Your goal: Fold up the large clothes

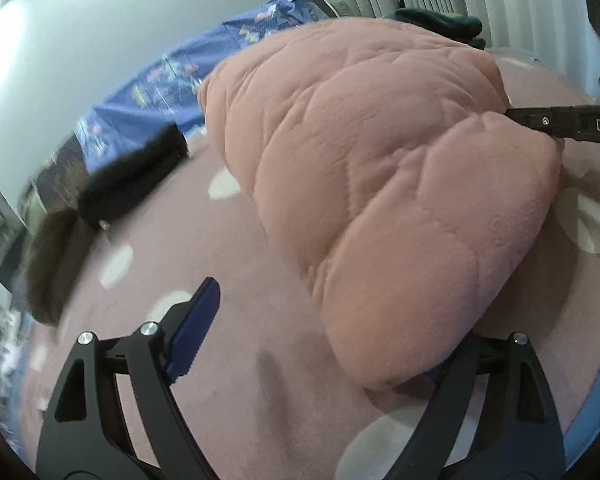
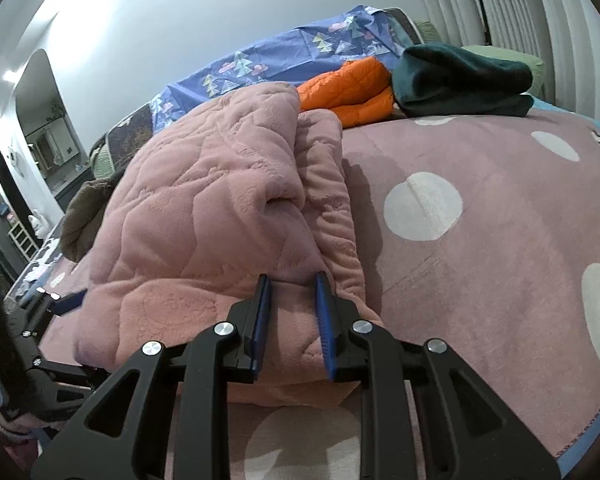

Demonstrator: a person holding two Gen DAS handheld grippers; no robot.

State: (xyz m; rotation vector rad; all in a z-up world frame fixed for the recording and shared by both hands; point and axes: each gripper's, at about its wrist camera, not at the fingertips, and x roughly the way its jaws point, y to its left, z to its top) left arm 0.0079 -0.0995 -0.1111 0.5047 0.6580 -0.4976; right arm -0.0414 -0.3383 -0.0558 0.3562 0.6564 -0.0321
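A bulky pink quilted garment [image 1: 380,152] lies folded on a pink bedspread with white dots [image 2: 500,208]. In the right wrist view the garment [image 2: 204,216] fills the left half. My right gripper [image 2: 294,286] is shut on a fold at its near edge, with fabric between the blue pads. That gripper's finger [image 1: 540,124] also shows at the garment's right side in the left wrist view. My left gripper [image 1: 320,332] stands wide open. Its left pad [image 1: 196,328] is free above the bedspread, and the right finger is partly hidden behind the garment's near corner.
An orange puffy jacket [image 2: 348,92] and a folded dark green garment [image 2: 464,80] lie at the far end of the bed. A blue patterned sheet [image 2: 284,56] runs along the wall. A brown garment [image 2: 84,212] and a black item [image 1: 132,184] sit to the left.
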